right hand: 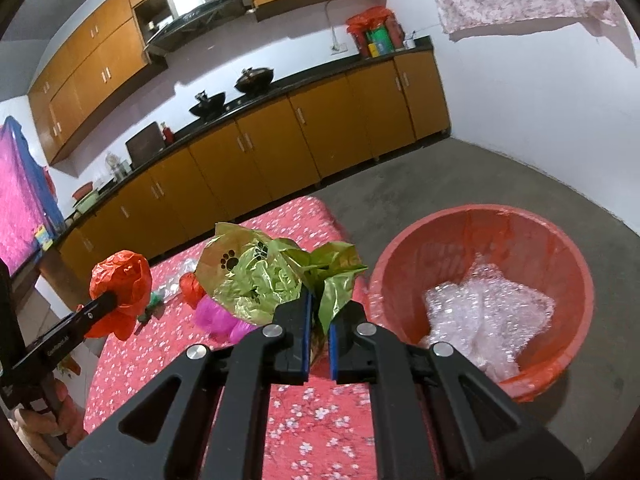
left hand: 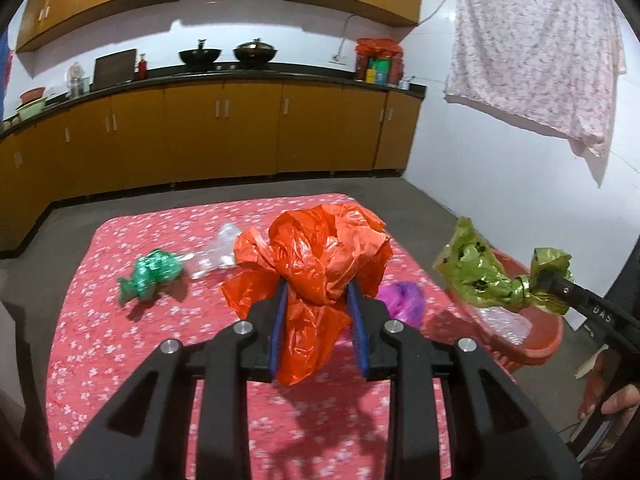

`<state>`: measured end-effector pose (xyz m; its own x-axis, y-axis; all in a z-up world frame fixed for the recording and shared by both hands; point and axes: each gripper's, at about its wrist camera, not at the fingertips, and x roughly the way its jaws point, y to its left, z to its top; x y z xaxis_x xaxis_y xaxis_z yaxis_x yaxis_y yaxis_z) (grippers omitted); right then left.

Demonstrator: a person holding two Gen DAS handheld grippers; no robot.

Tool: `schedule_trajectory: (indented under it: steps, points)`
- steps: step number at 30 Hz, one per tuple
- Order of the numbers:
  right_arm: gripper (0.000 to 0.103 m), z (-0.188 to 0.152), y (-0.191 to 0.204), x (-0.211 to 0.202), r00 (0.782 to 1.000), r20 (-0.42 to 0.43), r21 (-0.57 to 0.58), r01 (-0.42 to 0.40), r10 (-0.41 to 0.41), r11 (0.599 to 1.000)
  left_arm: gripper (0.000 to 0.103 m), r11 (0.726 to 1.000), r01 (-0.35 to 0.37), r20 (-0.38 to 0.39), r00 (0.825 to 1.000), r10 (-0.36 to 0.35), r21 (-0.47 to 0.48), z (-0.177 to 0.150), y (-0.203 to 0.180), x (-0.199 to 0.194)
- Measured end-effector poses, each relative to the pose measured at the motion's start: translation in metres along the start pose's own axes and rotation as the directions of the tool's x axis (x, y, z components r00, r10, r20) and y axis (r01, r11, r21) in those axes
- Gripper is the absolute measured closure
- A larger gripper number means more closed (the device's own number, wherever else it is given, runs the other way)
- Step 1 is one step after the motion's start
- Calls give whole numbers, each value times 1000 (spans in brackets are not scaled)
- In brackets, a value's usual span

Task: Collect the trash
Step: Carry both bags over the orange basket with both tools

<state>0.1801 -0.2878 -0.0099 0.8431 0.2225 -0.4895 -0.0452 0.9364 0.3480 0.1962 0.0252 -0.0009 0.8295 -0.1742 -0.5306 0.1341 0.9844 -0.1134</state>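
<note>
Currently both jaws are clamped on trash held above the worktop: left gripper on the orange bag, right gripper on the green paw-print bag, just left of the red basin. Swing right fully over the rim before releasing. Gripper lettering is too blurred to read.

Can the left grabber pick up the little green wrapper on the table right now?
Probably not yet. The left gripper is already shut on the orange bag, so its fingers are full. The green wrapper lies in the open on the table with nothing covering it, so once the bag is dropped, the way looks free.
</note>
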Motion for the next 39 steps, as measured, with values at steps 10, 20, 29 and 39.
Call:
schedule_trajectory:
  steps: [10,20,29,39]
  points:
    - [96,10,-36,-39,985,106,38,129,-133,991,75,992,117,0,993,-117,51,5,-60,10]
    - [96,13,-68,-59,946,171,72,268,-277,961,75,971,225,-28,974,-223,83,1,-115,32]
    - [96,14,-91,-57,923,176,107,327,-342,939,75,948,299,-65,954,-293,108,-1,-162,59]
    - [96,16,-111,-48,915,177,153,339,-363,928,75,926,355,-109,933,-343,129,-3,-195,94]
